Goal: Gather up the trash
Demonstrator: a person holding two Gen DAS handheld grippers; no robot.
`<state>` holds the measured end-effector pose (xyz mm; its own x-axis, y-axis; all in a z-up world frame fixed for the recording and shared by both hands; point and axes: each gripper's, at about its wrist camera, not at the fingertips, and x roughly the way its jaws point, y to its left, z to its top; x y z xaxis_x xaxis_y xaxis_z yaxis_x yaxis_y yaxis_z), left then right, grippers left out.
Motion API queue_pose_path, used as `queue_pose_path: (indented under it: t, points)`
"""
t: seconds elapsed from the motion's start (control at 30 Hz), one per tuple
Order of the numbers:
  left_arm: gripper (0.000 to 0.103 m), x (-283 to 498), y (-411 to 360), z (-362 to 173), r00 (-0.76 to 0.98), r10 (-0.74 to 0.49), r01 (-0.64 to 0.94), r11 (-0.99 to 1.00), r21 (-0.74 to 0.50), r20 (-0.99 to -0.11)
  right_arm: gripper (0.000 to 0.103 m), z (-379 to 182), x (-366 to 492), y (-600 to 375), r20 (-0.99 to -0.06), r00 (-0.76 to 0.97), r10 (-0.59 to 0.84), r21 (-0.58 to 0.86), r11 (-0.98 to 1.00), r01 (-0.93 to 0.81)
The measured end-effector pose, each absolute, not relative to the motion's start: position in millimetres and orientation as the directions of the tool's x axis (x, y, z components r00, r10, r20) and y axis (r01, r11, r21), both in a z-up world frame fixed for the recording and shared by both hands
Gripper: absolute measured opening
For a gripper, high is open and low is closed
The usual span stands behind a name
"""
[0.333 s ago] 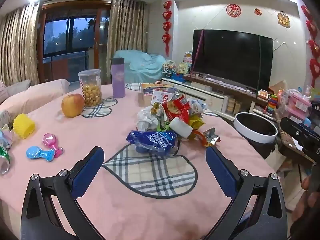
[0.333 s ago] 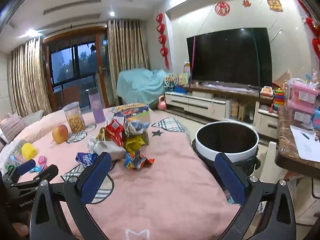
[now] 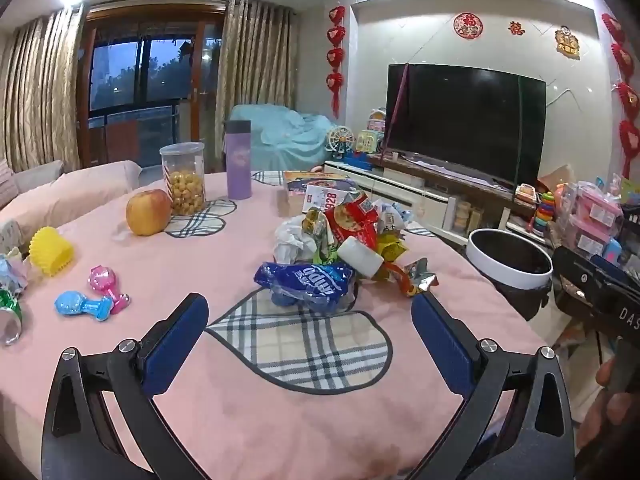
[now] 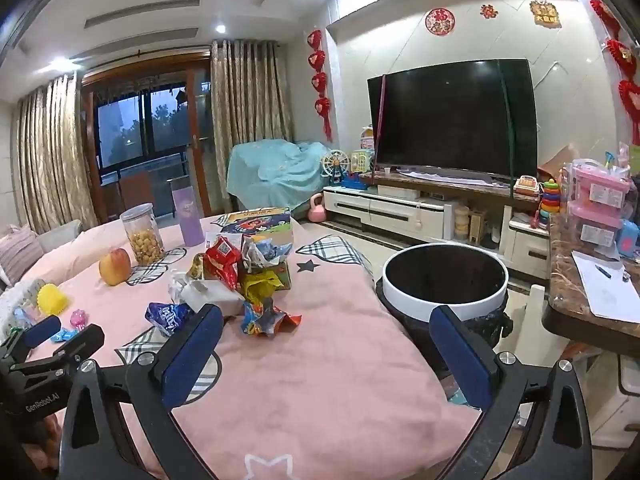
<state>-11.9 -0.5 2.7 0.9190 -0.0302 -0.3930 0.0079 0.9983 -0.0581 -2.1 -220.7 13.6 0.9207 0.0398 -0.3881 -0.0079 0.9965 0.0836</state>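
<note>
A pile of trash (image 3: pixel 352 236) lies mid-table on the pink cloth: red snack bags, crumpled white paper, a white box. A blue wrapper (image 3: pixel 308 286) lies nearest, and a torn orange-silver wrapper (image 3: pixel 414 278) at the right. The pile also shows in the right wrist view (image 4: pixel 236 276), with the blue wrapper (image 4: pixel 168 316) and torn wrapper (image 4: pixel 268 318). A white-rimmed bin with a black liner (image 3: pixel 510 266) (image 4: pixel 444 280) stands beside the table's right edge. My left gripper (image 3: pixel 310 334) is open and empty, just short of the blue wrapper. My right gripper (image 4: pixel 326 346) is open and empty over the cloth.
An apple (image 3: pixel 148 212), a snack jar (image 3: pixel 184 178), a purple flask (image 3: pixel 239 159), a yellow toy (image 3: pixel 52 250) and small pink and blue toys (image 3: pixel 94 298) sit on the table's left. A picture book (image 4: pixel 256 220) lies behind the pile. A side counter (image 4: pixel 592 300) stands right.
Both grippers have shifted only slightly; the scene and the open jaws are the same.
</note>
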Motion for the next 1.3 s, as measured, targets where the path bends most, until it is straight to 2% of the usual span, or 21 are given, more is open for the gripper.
queue_pose_path:
  t: [1.3]
  points:
    - [0.103, -18, -5, 10, 0.933, -0.028, 0.012, 0.999, -0.046, -0.359, 0.103, 0, -8, -220, -0.379, 0.921, 0.091, 0.130, 0.990, -0.045]
